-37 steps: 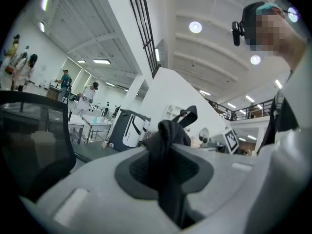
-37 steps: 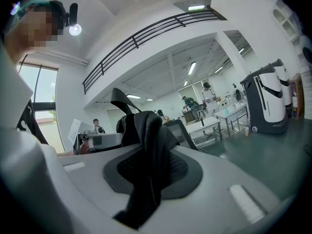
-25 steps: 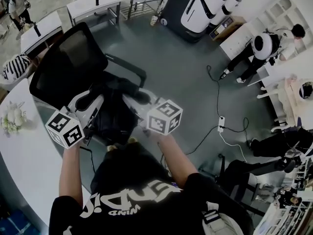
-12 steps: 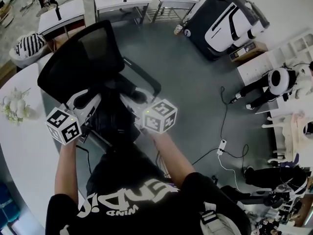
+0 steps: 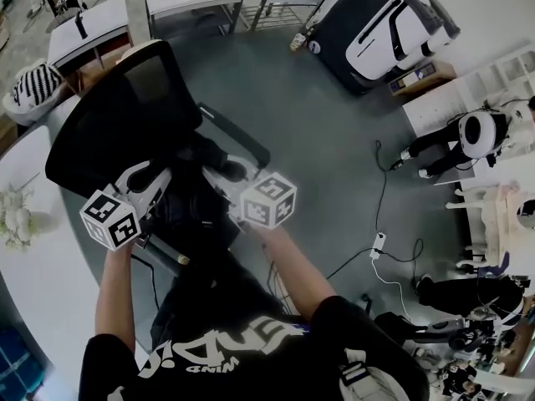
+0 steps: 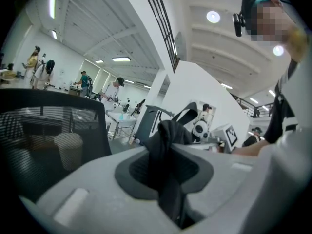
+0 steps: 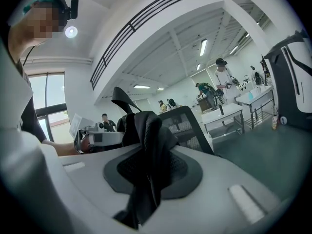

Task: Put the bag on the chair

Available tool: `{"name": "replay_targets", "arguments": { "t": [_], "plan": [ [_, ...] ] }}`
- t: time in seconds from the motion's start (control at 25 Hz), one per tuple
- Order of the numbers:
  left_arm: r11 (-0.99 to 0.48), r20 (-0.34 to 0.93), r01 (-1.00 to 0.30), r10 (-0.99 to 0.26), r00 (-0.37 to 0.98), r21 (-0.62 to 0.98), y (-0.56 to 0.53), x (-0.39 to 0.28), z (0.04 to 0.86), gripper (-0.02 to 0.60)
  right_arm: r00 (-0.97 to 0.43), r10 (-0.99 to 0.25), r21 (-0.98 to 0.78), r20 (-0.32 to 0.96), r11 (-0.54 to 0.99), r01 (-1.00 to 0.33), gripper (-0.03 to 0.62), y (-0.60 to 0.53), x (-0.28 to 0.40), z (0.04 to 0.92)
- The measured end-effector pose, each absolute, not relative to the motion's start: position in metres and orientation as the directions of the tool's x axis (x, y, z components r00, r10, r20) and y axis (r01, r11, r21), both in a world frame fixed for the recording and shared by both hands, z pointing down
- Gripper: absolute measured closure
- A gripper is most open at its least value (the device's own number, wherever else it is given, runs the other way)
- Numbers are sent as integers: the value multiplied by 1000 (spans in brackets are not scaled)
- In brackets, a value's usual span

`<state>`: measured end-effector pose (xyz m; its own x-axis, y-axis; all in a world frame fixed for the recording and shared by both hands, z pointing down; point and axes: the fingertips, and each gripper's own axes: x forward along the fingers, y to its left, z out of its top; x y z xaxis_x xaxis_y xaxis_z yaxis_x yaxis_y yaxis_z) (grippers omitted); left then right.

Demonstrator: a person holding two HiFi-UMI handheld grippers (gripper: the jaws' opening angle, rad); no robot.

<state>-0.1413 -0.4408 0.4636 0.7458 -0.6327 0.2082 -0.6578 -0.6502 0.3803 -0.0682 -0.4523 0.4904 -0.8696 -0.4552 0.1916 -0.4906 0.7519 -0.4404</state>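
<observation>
Head view is showing a person standing over the black chair (image 5: pixel 125 111) and holding a gripper in each hand. The left gripper (image 5: pixel 149 176) and the right gripper (image 5: pixel 224 172) are each pinching a part of the black bag (image 5: pixel 191 211). The bag is hanging between them, low over the seat and just in front of the chair's back. I cannot tell if the bottom of the bag is touching the seat, because the bag is hiding it.

In the left gripper view, the jaws are standing close together and squeezing a thin bit of the bag's black cloth. In the right gripper view, the jaws are doing the same on another bit of it. So both grippers are holding the bag, each by a small pinch.

Here is what I think could go wrong. The cloth in each pinch is thin and soft, so it could slip out if the bag is heavy or gets a tug. If one gripper is letting go first, the bag could swing to the other side and tip off the seat. If the bag is landing too close to the front edge, it could slide down to the floor. The armrest (image 5: pixel 238 136) is sitting near the right gripper, so a loose part of the bag could catch on it. A bump could also turn or push the chair away from under the bag.
</observation>
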Motion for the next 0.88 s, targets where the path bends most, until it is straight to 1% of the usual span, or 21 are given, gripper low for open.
{"name": "replay_targets", "arguments": {
  "t": [0.36,0.6,0.88],
  "plan": [
    [-626,245,-649,-612,752,432,-488,-130,514,512,-856,-457,-460,240,723,-515,523,-499,-56,538],
    [-612,274,-660,-608,745,436,-505,-127,548,511,-846,-462,-488,267,692,-532,522,-514,-52,572],
    [-584,279,-664,-616,737,467,-513,-126,573,510,-845,-456,-532,280,659,-532,522,-517,-51,596]
  ]
}}
